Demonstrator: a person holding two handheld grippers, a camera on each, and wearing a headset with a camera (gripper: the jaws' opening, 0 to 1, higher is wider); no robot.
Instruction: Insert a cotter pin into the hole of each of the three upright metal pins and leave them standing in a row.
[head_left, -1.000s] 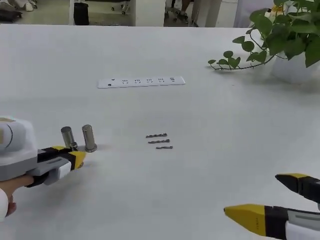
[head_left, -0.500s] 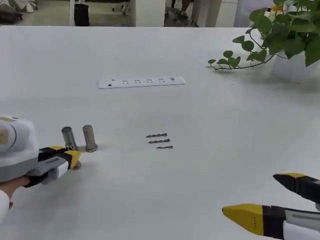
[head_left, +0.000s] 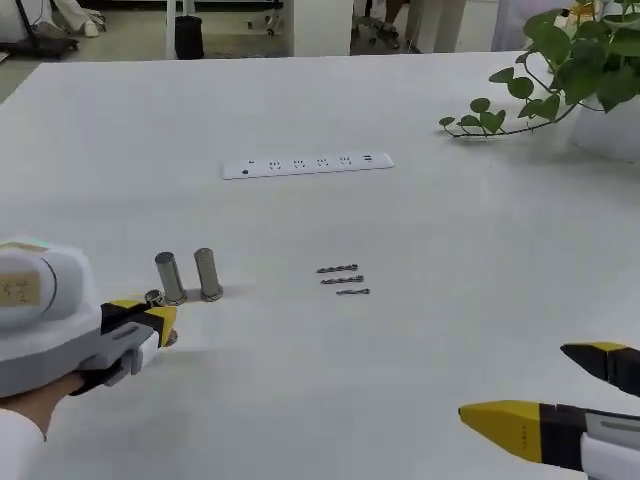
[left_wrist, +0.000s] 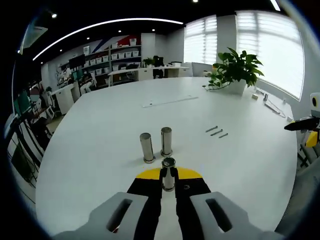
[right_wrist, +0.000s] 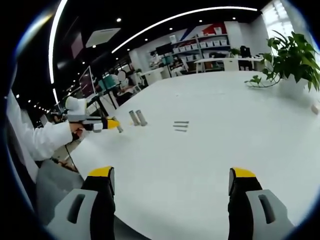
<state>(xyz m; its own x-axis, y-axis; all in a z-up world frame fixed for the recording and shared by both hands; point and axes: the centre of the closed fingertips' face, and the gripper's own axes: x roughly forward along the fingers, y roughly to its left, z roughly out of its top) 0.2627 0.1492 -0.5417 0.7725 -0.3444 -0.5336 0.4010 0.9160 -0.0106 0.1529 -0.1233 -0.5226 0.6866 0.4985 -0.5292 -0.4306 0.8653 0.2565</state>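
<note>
Two grey metal pins (head_left: 168, 278) (head_left: 207, 274) stand upright side by side at the left of the white table; the left gripper view has them (left_wrist: 146, 147) (left_wrist: 166, 141) just ahead of the jaws. My left gripper (head_left: 160, 320) (left_wrist: 168, 181) is shut on a third metal pin (left_wrist: 168, 172), held close in front of those two. Three small cotter pins (head_left: 343, 280) (left_wrist: 216, 132) lie in a stack of parallel lines mid-table. My right gripper (head_left: 515, 382) (right_wrist: 171, 172) hovers open at the near right, with nothing between its yellow-tipped fingers.
A white power strip (head_left: 308, 164) lies further back on the table. A potted green plant (head_left: 580, 60) stands at the far right corner. A person's sleeve and hand hold the left gripper (right_wrist: 111, 123) in the right gripper view.
The head camera has shifted. Relative to the two standing pins, my left gripper with its pin has drawn a little to the left. The right gripper stays open and still.
</note>
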